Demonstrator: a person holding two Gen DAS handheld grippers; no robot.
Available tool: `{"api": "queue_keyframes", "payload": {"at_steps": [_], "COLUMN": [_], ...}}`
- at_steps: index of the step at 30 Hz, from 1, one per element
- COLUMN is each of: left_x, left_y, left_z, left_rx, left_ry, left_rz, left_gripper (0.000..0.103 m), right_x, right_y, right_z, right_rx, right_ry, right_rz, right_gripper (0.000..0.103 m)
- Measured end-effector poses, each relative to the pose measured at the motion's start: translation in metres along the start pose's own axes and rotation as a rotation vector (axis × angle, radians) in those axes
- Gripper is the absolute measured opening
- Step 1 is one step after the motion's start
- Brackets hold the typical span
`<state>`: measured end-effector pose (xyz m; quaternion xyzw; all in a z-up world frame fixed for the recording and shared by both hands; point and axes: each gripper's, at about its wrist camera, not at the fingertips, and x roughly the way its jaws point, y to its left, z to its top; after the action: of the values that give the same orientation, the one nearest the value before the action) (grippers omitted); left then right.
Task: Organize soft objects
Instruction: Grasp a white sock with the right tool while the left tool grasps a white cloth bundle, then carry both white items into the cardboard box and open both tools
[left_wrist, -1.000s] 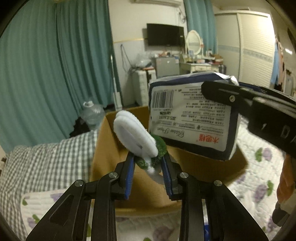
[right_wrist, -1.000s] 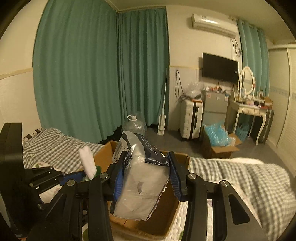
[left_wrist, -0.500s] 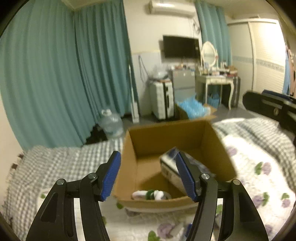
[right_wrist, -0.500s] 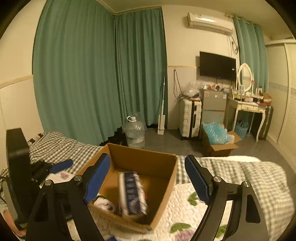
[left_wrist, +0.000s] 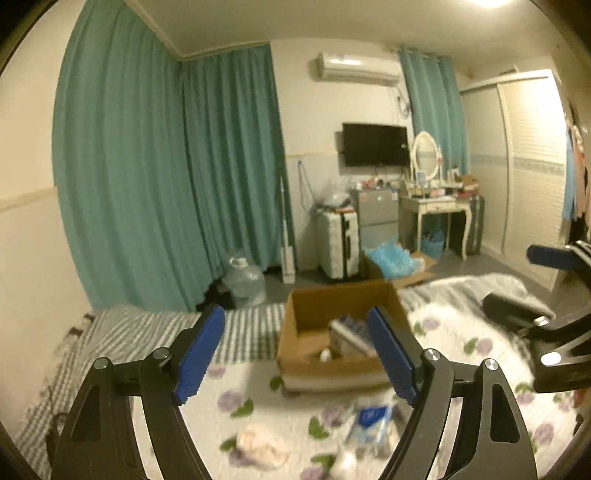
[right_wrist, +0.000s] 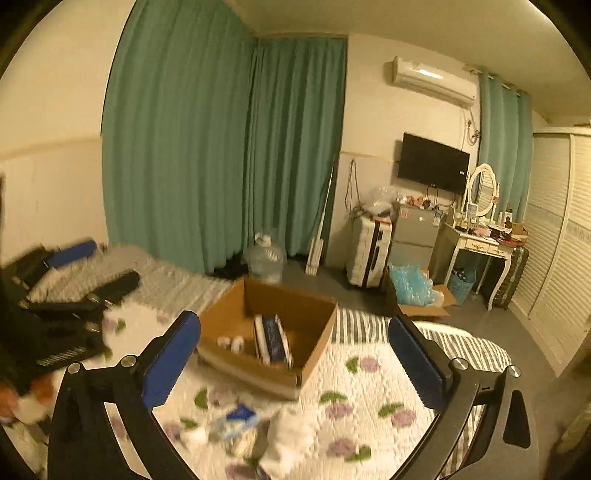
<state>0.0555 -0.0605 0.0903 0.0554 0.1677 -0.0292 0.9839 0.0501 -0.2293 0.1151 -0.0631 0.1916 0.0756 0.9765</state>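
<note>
Now the open brown cardboard box (left_wrist: 334, 334) on the floral quilted bed (left_wrist: 461, 343) serves as the landmark. To the left of the box, in the right wrist view, the left gripper (right_wrist: 94, 264) shows as a blurred black frame with a blue pad, its fingers spread and holding nothing. In its own view the left gripper (left_wrist: 295, 354) frames the box between two blue-padded fingers (left_wrist: 201, 349) set wide apart and empty.

Inside the box, a dark blue and white plastic-wrapped soft pack (right_wrist: 273, 341) stands on its edge against the right half of the box floor, tilted slightly. Left of it, against the near wall inside the box, lie small white rolled pieces (right_wrist: 231, 341); what they are is too blurred to tell.

In front of the box, on the quilt, a pale pink crumpled cloth (left_wrist: 262, 445) lies to the left, a small blue and white packet (left_wrist: 369, 421) sits nearer the middle, and a white fluffy soft lump (right_wrist: 291, 435) lies just right of that packet in the right wrist view. All three are blurred.

The right gripper (right_wrist: 295, 356) hangs before the box with its blue-padded fingers (right_wrist: 415, 362) spread wide, gripping nothing. Beyond the box stand teal curtains (right_wrist: 221, 147) and a clear water jug (right_wrist: 266, 260).
</note>
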Motion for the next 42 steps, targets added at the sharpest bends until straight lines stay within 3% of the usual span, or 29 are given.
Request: {"api": "queue_keyframes", "payload": {"at_steps": [5, 10, 15, 20, 26, 29, 31, 33, 36, 42], "left_x": [0.018, 0.059, 0.086, 0.104, 0.119, 0.124, 0.124, 0.123, 0.118, 0.091], "left_y": [-0.002, -0.022, -0.035, -0.048, -0.058, -0.059, -0.058, -0.057, -0.056, -0.049], "left_z": [-0.049, -0.107, -0.159, -0.193, -0.219, -0.222, -0.223, -0.223, -0.221, -0.202], "left_rx": [-0.064, -0.037, -0.050, -0.067, -0.055, -0.059, -0.064, -0.066, -0.067, -0.078], "left_ry": [0.107, 0.239, 0.347, 0.424, 0.498, 0.506, 0.518, 0.519, 0.514, 0.465], "left_rz": [-0.006, 0.032, 0.067, 0.046, -0.012, -0.043, -0.068, -0.086, -0.104, -0.119], "left_gripper": [0.081, 0.081, 0.081, 0.080, 0.078, 0.070, 0.045, 0.036, 0.030, 0.030], "right_x": [0.034, 0.099, 0.143, 0.177, 0.187, 0.187, 0.185, 0.183, 0.177, 0.152], "right_y": [0.013, 0.013, 0.011, 0.012, -0.004, -0.011, -0.014, -0.014, -0.013, -0.014], "right_z": [-0.051, -0.108, -0.160, -0.190, -0.200, -0.201, -0.201, -0.199, -0.195, -0.182], "right_rx": [-0.029, -0.070, -0.108, -0.120, -0.043, -0.007, 0.004, 0.000, -0.010, -0.015], "right_ry": [0.156, 0.321, 0.431, 0.525, 0.567, 0.570, 0.563, 0.557, 0.544, 0.485], "right_rz": [0.027, 0.047, 0.067, 0.109, 0.125, 0.131, 0.140, 0.140, 0.134, 0.110], "right_gripper": [0.102, 0.102, 0.102, 0.088, 0.058, 0.051, 0.049, 0.047, 0.045, 0.044]}}
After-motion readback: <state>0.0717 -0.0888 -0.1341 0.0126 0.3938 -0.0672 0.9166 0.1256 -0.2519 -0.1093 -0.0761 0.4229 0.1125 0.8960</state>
